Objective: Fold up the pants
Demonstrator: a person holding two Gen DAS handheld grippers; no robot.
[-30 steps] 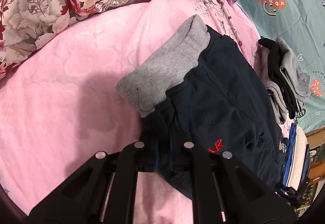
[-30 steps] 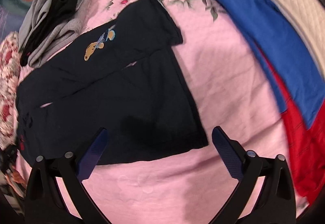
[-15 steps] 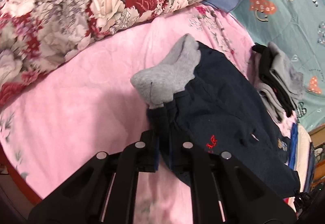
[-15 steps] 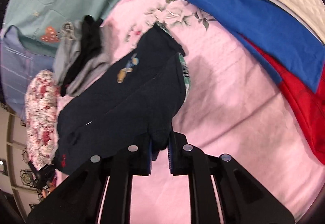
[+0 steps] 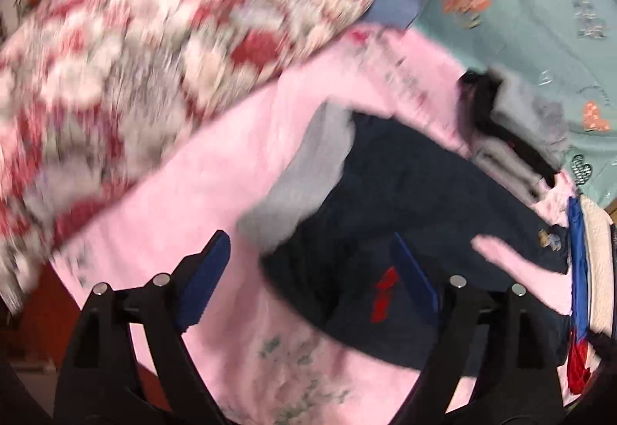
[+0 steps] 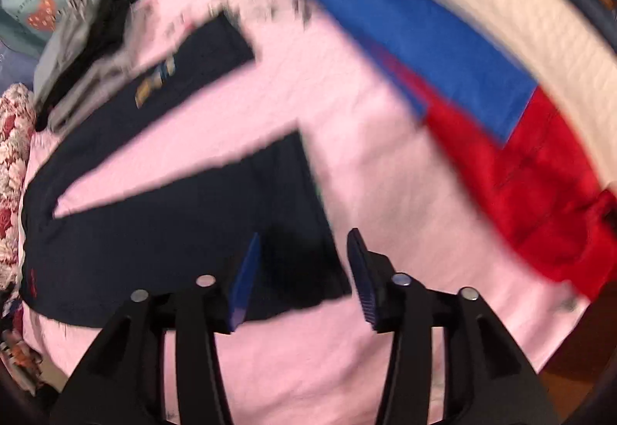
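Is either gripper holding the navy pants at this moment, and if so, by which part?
Nothing is held. Both the left gripper and right gripper have just been opening; the navy pants lie free on the bed.

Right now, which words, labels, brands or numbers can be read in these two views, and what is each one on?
None can be read.
Red mark on the dark pants, near the waistband: motion-blurred.
Yellow and blue emblem on a pant leg: blurred, a picture rather than text.
Small print by the orange hearts on the teal sheet: too blurred to read.
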